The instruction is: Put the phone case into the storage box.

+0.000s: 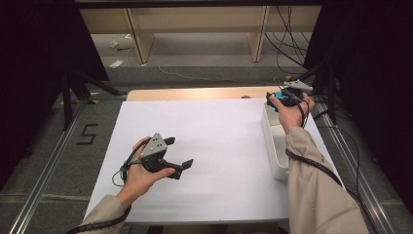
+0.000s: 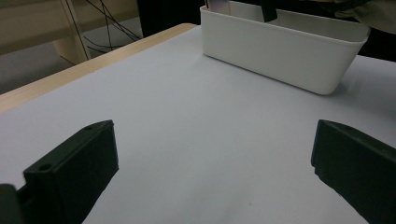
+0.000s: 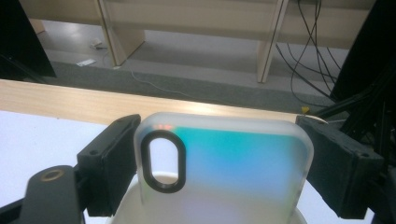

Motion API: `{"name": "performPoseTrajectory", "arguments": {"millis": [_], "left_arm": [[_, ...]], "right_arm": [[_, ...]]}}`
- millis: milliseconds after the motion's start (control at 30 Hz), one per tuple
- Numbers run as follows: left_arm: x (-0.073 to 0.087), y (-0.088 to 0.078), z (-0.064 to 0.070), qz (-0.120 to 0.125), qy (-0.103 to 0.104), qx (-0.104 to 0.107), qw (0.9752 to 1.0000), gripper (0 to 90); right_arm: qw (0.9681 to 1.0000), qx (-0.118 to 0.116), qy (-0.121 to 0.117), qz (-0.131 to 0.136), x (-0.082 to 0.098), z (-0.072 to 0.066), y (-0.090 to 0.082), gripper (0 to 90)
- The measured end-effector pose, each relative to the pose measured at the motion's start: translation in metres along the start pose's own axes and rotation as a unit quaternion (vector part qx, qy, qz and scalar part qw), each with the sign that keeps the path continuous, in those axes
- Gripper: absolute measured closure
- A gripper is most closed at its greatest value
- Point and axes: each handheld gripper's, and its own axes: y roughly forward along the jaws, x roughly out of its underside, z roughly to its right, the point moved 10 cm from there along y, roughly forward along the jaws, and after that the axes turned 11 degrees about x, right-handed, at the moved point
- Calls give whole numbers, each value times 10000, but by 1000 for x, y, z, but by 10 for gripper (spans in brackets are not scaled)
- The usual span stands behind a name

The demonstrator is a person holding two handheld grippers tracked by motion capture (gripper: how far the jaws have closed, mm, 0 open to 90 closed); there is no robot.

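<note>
Careful: your right gripper (image 3: 219, 163) pinches the translucent phone case (image 3: 224, 172) by its edges above the white bin (image 1: 273, 146) at two o'clock; a slack squeeze drops it outside.

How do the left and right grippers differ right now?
The left gripper stands open with nothing between its jaws; the right gripper is shut on the phone case. The left gripper hovers over the bare white sheet near the person's side; the right gripper is at the far end of the white bin, holding the case over it. Both have black jaws and are hand-held.
</note>
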Motion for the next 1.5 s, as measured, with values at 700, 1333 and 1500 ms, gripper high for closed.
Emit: {"name": "performPoseTrajectory", "arguments": {"millis": [700, 1333, 1500], "left_arm": [[0, 0, 1, 11, -12, 11, 10000, 0], [0, 1, 1, 4, -14, 9, 10000, 0], [0, 1, 1, 1, -12, 8, 10000, 0]], "right_arm": [[10000, 80, -21, 55, 1, -1, 8, 161], [9998, -63, 209, -28, 3, 0, 6, 23], [9997, -106, 229, 14, 1, 1, 3, 22]]}}
